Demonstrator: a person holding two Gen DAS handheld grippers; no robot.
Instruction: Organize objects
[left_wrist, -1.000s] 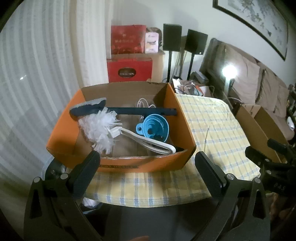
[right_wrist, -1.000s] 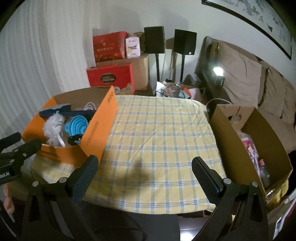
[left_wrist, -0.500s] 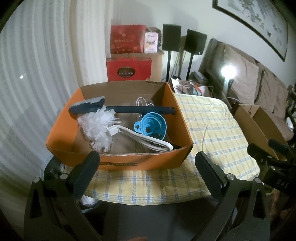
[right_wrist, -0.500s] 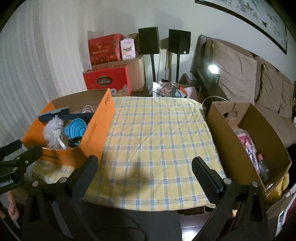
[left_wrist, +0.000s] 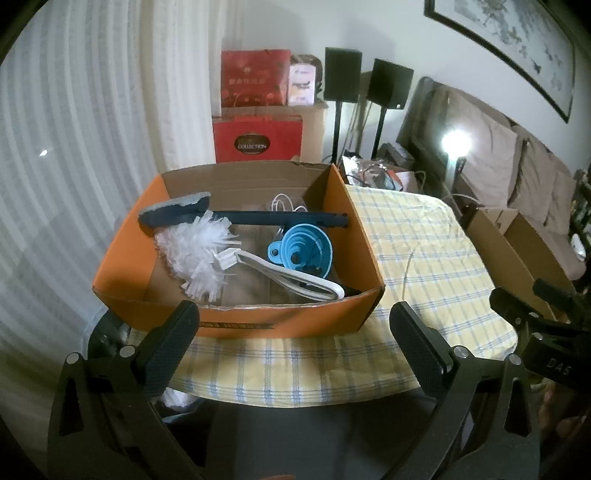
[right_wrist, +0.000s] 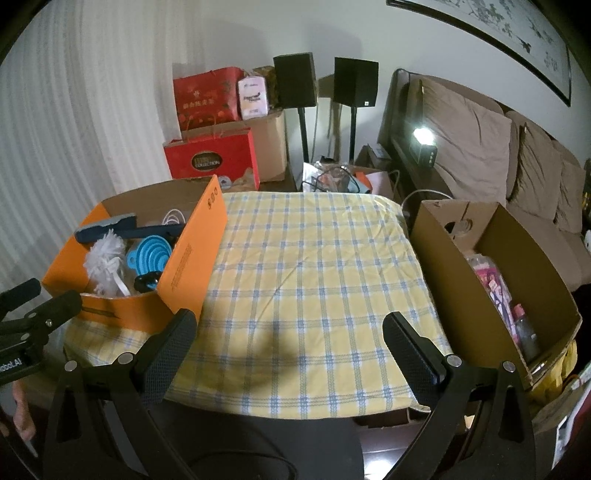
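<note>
Orange card forms the box (left_wrist: 236, 325) found just ahead of the left claw (left_wrist: 293, 338), set on the checked desk (left_wrist: 417, 258). Inside it are noted a white brush (left_wrist: 201, 251), a blue funnel (left_wrist: 301, 249) and a dark long-handled tool (left_wrist: 258, 218) laid across the far half, the funnel to the right of the brush. The left claw is held released and empty, short of the box's near wall. The right claw (right_wrist: 288, 347) is likewise released and empty, poised over the near edge of the bare cloth; the orange box is seen ahead to its left and a brown box (right_wrist: 461, 280), holding packets and a bottle (right_wrist: 524, 328), ahead to its right, beside the desk.

Nothing is gripped, so the step in hand is judged to be a pause between placements, or the choosing of the next object. Progress cannot be fixed from these views. The next move is judged to call for one claw to be carried forward over a box wall and lowered steeply onto a single item; the funnel's rim or the brush handle would offer the surest hold. Snagging on the cross-laid tool is a risk.
</note>
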